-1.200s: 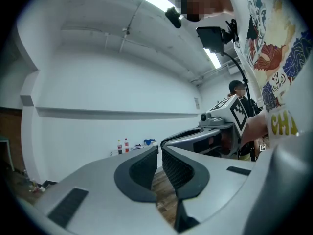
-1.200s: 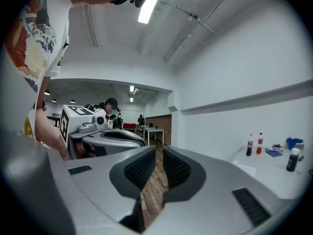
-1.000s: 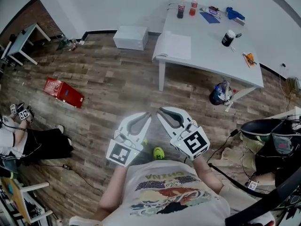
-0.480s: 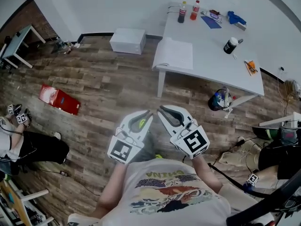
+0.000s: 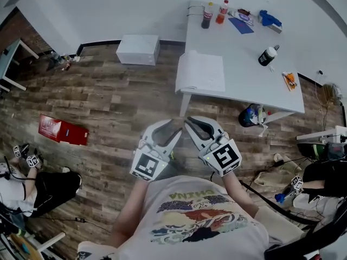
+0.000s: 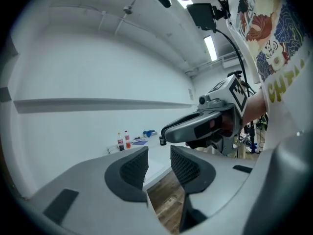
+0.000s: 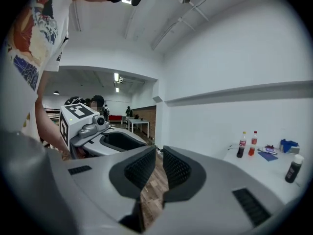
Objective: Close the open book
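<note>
— Both grippers are sitting nearer the white table (image 5: 244, 69) than a second ago, and the left gripper (image 5: 176, 126) has just been opening its jaws, which are now standing clearly apart with nothing between them.

— How is the right gripper (image 5: 187, 121) standing?

— Its jaws are resting together and gripping nothing. The right gripper view is showing only a sliver of wood floor (image 7: 152, 189) past the pads.

— Where is the open book (image 5: 201, 72) lying?

— It is lying flat, pages up, at the table end nearest the grippers. It is straight ahead of both sets of jaw tips and well apart from them, and neither gripper is touching it.

— Are the gripper views showing it too?

— Hardly. The left gripper view is framing a pale edge beyond its parted jaws, but whether that is book or tabletop is hard to tell. That view is also showing the right gripper just beside it, on its right. The right gripper view is catching the table's far end off to the right of its jaws, with two drink bottles (image 7: 242, 145) and a dark bottle (image 7: 292, 168) standing on it.

— Is anything being cut off?

— A seated person (image 5: 21, 183), far to the left of the left gripper, is being clipped by the head view's edge. The small items at the table's far end are too small to name.
</note>
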